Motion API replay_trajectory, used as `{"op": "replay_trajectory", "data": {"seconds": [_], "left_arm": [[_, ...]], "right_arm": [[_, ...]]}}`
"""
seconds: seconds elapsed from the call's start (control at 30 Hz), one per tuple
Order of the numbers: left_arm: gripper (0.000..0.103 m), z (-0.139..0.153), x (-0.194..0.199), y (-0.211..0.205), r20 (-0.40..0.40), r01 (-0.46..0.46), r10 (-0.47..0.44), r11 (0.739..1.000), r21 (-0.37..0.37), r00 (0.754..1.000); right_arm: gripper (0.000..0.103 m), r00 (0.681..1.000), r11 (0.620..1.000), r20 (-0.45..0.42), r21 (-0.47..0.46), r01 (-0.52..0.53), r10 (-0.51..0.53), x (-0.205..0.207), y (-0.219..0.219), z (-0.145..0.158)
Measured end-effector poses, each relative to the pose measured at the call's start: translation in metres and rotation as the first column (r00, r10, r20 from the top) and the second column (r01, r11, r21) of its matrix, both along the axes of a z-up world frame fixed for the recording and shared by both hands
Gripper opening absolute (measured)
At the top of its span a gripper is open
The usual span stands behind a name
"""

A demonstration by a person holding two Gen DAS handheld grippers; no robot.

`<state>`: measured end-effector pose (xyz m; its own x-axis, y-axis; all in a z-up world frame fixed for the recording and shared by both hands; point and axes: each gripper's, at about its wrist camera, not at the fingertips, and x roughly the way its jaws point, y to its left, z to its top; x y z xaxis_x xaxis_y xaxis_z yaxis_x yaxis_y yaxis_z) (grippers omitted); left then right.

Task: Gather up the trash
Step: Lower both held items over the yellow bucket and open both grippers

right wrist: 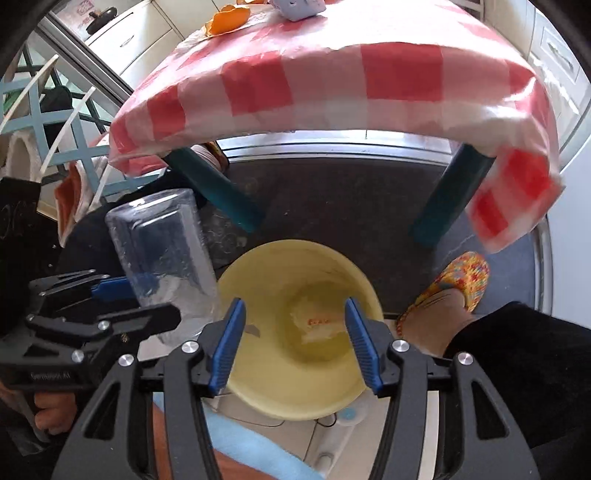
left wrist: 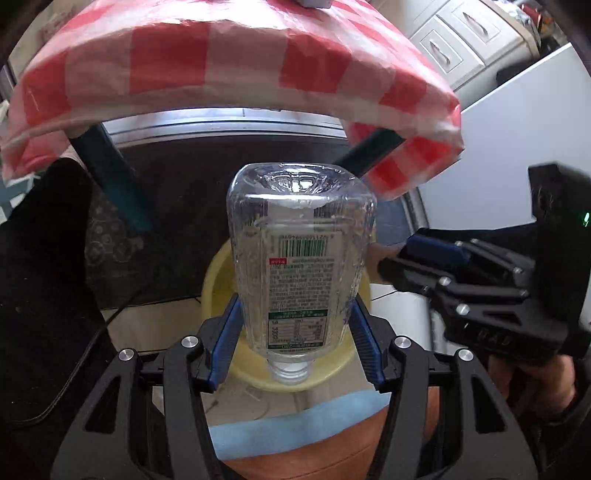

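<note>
My left gripper (left wrist: 295, 332) is shut on a clear plastic bottle (left wrist: 299, 258) with a green and white label, held with its neck toward the camera and its base pointing away, just above a yellow bin (left wrist: 214, 280). In the right wrist view the bottle (right wrist: 162, 251) and left gripper (right wrist: 122, 295) are at the left, beside the bin's rim. My right gripper (right wrist: 293, 343) is open and empty above the yellow bin (right wrist: 258, 273), which has some scraps at its bottom. It also shows in the left wrist view (left wrist: 413, 258).
A table with a red and white checked cloth (right wrist: 332, 92) stands beyond the bin on teal legs (right wrist: 447, 199). Orange peel (right wrist: 227, 18) lies on it. A dark mat (right wrist: 332, 206) covers the floor. A foot in a floral slipper (right wrist: 450, 291) is at the right.
</note>
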<state>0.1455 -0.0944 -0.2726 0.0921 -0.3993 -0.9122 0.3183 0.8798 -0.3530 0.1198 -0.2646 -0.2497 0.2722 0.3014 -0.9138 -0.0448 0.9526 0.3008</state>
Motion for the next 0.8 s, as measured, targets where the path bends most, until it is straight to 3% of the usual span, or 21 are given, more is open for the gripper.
{"op": "replay_trajectory", "data": {"seconds": [0.2, 0.47, 0.63, 0.8], "left_arm": [[0.055, -0.01, 0.01, 0.014, -0.052, -0.047, 0.045, 0.999, -0.026, 0.998], [0.059, -0.005, 0.017, 0.019, -0.065, -0.083, 0.077, 0.993, -0.087, 0.995], [0.059, 0.006, 0.016, 0.04, -0.039, -0.144, 0.14, 0.98, -0.137, 0.989], [0.06, 0.034, 0.013, 0.064, 0.091, -0.212, 0.233, 0.957, -0.199, 0.968]], "right_arm": [[0.058, 0.996, 0.996, 0.034, 0.027, 0.08, -0.081, 0.0, -0.016, -0.002], [0.061, 0.988, 0.991, 0.079, 0.024, 0.132, -0.134, -0.01, -0.017, 0.015], [0.062, 0.985, 0.991, 0.108, 0.04, 0.13, -0.133, -0.014, -0.009, 0.027], [0.062, 0.986, 0.994, 0.129, 0.029, 0.108, -0.111, -0.015, 0.004, 0.019]]}}
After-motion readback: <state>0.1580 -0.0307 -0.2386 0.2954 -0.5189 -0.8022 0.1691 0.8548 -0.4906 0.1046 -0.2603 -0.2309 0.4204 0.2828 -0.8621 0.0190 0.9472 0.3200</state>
